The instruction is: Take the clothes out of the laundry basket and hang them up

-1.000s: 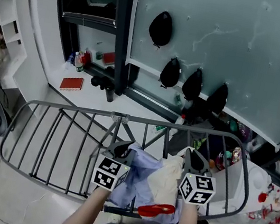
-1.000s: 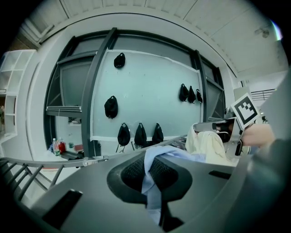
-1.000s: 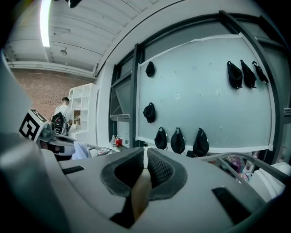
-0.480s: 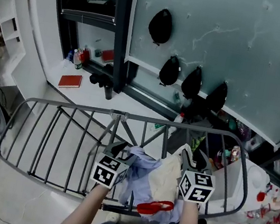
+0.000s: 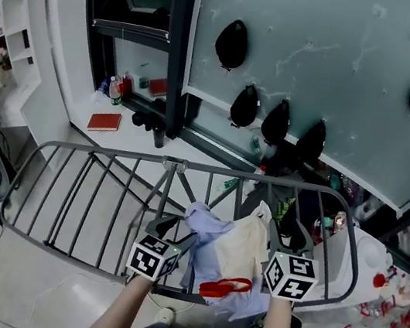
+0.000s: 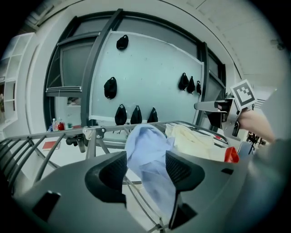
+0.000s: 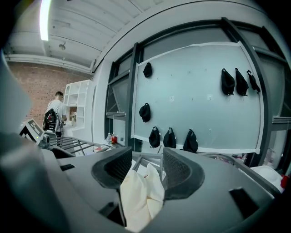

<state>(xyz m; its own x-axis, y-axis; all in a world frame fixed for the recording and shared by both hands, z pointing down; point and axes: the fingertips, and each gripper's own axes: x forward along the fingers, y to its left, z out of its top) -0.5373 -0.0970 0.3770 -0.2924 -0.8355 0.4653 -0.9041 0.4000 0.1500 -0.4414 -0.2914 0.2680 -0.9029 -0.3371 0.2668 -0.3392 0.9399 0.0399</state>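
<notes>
Nearest you, your left gripper (image 5: 177, 231) hangs at the rack's near rail. Its dark, ribbed jaws stand apart, having just been opening. The shirt (image 5: 204, 238) shows in the gap between them, but neither pad presses on it.

Your right gripper (image 5: 289, 233) is beside it, towards the rack's right end. Its jaws have also just been opening and stand wide. A fold of the cream garment (image 7: 138, 200) lies loose between them.

The shirt is thin, pale blue cloth, bunched and draped over the bars near the rack's right end, and it hangs down past the near rail. The cream garment touches its right side. It is a soft, thicker, crumpled heap across the same bars. A curved red piece (image 5: 224, 287) of smooth plastic lies across both at the near rail.

The rack (image 5: 112, 154) is grey metal tube with rounded corners and thin parallel bars. Its left half is bare.

Beyond the far rail, a flat red book (image 5: 105, 121) lies on a white ledge. Behind it, rounded black bags (image 5: 232, 44) hang on a frosted panel.
</notes>
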